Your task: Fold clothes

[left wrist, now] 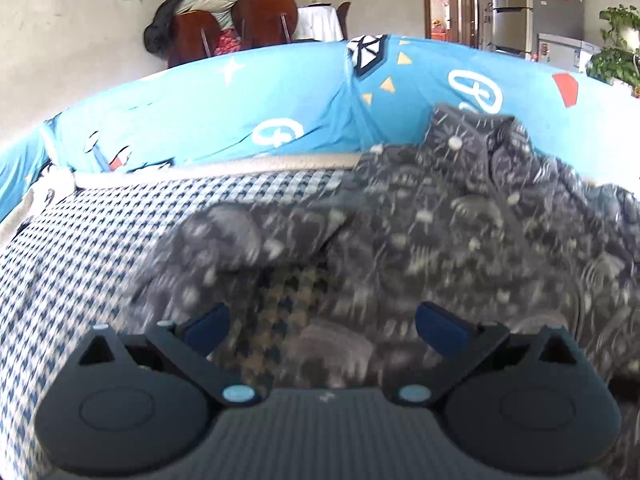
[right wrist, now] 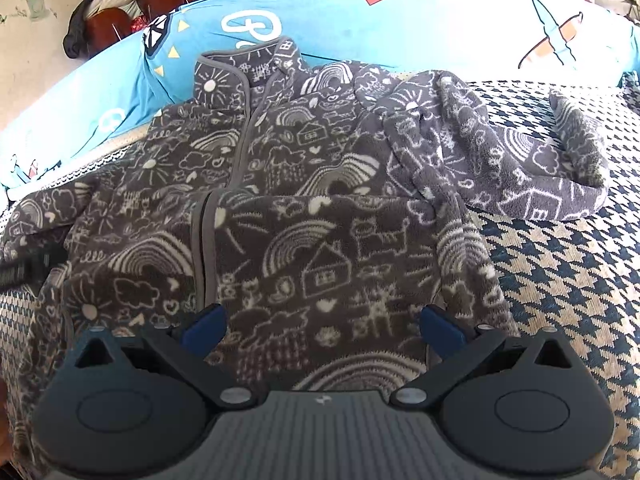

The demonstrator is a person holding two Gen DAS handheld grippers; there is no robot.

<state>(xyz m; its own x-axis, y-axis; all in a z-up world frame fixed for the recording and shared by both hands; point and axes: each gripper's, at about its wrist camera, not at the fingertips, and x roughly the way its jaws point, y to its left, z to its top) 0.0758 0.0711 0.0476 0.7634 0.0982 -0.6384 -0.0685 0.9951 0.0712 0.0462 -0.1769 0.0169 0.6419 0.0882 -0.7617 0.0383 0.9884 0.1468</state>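
Right fingers (right wrist: 442, 330) wide apart over fleece jacket (right wrist: 312, 208); nothing gripped

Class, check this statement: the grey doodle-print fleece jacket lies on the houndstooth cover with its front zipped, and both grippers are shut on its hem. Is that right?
Not quite. The fleece jacket does lie on the houndstooth cover with its front zipped, but neither gripper is shut on it. The right wrist view shows the right gripper open above the hem; the left wrist view shows the left gripper open too.

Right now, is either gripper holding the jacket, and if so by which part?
Nothing is held. The left gripper and the right gripper are both open above the grey patterned fleece jacket, with no fabric between their fingers.
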